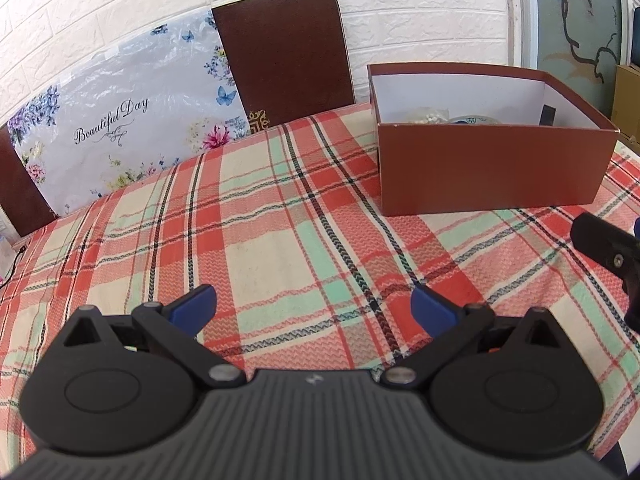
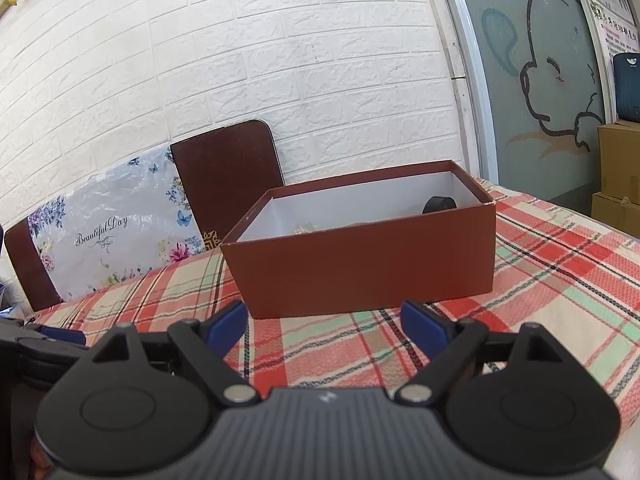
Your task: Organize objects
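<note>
A reddish-brown open box (image 1: 492, 168) stands on the plaid tablecloth (image 1: 280, 220), to the right of and beyond my left gripper (image 1: 314, 300). That gripper is open, with only cloth between its blue fingertips. My right gripper (image 2: 323, 314) is open too, just in front of the same box (image 2: 360, 268), and holds nothing. Inside the box I see a black roll (image 2: 440, 204) at the far right corner and a pale small item (image 2: 306, 228) near the middle. From the left wrist view a clear bag of small bits (image 1: 428, 116) and a blue-and-white object (image 1: 476, 120) show over the rim.
Two dark brown chair backs (image 1: 284, 56) and a floral "Beautiful Day" board (image 1: 120, 120) lean against the white brick wall behind the table. Cardboard boxes (image 2: 618, 176) stand off the table's right side. A black part of the right gripper (image 1: 600, 248) shows at the right edge.
</note>
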### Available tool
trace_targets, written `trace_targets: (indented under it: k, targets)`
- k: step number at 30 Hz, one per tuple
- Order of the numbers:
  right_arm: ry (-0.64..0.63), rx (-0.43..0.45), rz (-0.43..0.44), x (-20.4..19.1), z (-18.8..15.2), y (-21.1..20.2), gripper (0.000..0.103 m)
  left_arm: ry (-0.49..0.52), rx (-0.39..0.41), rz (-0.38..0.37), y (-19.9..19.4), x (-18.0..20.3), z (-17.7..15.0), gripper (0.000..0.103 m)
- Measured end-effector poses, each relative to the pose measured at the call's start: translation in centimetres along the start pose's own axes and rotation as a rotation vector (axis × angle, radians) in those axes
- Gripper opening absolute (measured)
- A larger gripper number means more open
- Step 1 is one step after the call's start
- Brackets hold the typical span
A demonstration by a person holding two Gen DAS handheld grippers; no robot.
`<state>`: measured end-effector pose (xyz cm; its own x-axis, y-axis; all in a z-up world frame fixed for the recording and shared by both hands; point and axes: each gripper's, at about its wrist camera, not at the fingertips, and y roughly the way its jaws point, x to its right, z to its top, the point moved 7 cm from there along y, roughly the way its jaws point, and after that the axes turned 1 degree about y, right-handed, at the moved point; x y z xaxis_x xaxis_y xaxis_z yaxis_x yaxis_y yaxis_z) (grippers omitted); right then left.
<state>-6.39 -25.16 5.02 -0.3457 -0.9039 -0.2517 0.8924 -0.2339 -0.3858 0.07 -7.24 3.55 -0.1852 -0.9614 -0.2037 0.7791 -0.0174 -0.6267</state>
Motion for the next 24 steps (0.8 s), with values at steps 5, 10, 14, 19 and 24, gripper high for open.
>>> trace_targets:
  k: [5, 10, 14, 19, 24]
  targets:
    - [-0.004, -0.01, 0.004, -0.14, -0.25, 0.2, 0.088, -0.015, -0.034, -0.037, 0.35, 0.25, -0.36, 0.103]
    - [0.0, -0.016, 0.005, -0.01, -0.39, 0.4, 0.088, -0.017, -0.053, -0.047, 0.6, 0.35, -0.64, 0.103]
    - [0.005, -0.024, 0.008, 0.12, -0.53, 0.53, 0.088, -0.018, -0.061, -0.05, 0.73, 0.35, -0.71, 0.103]
    - [0.004, -0.03, 0.008, 0.09, -0.67, 0.62, 0.089, -0.021, -0.072, -0.056, 0.86, 0.45, -0.79, 0.103]
    - [0.007, -0.034, 0.006, 0.1, -0.81, 0.71, 0.089, -0.023, -0.081, -0.061, 0.96, 0.42, -0.91, 0.103]
